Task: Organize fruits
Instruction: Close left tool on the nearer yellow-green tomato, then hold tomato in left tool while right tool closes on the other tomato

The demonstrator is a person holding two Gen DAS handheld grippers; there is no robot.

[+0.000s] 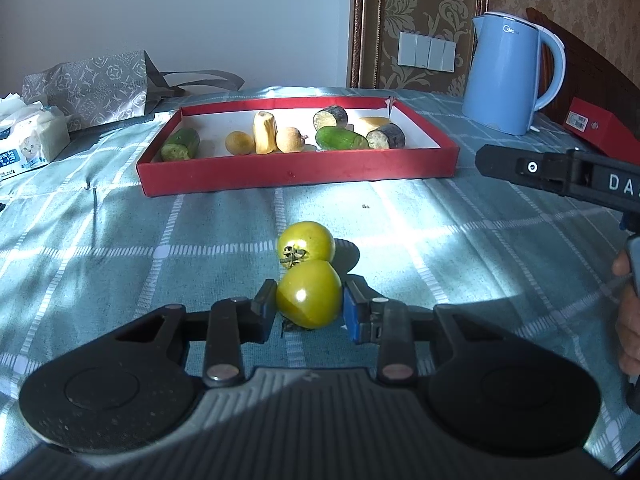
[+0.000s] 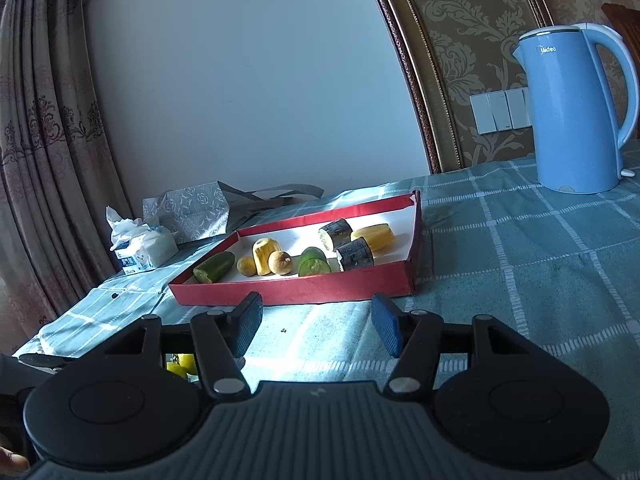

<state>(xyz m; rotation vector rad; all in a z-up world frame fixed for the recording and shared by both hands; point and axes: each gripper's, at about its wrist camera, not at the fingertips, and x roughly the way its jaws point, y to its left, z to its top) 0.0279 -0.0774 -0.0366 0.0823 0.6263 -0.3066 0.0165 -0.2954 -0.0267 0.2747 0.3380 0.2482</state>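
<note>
My left gripper point(image 1: 309, 307) has its fingers point(image 1: 264, 304) clamped on the near green tomato point(image 1: 309, 294), 1 pad on each flank, pressing at about its widest part. It sits on the table point(image 1: 100, 240), and a second green tomato point(image 1: 306, 244) touches it on the far side, stem calyx facing me. The red tray point(image 1: 296, 172) is my landmark: both tomatoes lie well in front of its near wall, roughly opposite its middle.

To do this step well, I reckon I should lift straight up first, so the held tomato peels away from its neighbour without rolling it, and keep the squeeze gentle, since the skin looks smooth and glossy and could slip or bruise. Then carry it over the tray's near wall, high enough to clear it.

Inside the tray I see 2 cucumber pieces, 2 dark-skinned eggplant chunks, 2 pale yellow pieces and 2 small round brown fruits. The barest floor looks to be at the tray's left front and along its back, so I'd aim there.

My right gripper point(image 2: 316, 326) has its fingers apart with nothing between them, hovering in front of the tray's near wall. A blue kettle point(image 1: 508, 76) stands to the right of the tray, a tissue pack point(image 1: 28, 136) and a patterned bag point(image 1: 88, 88) to its left.
</note>
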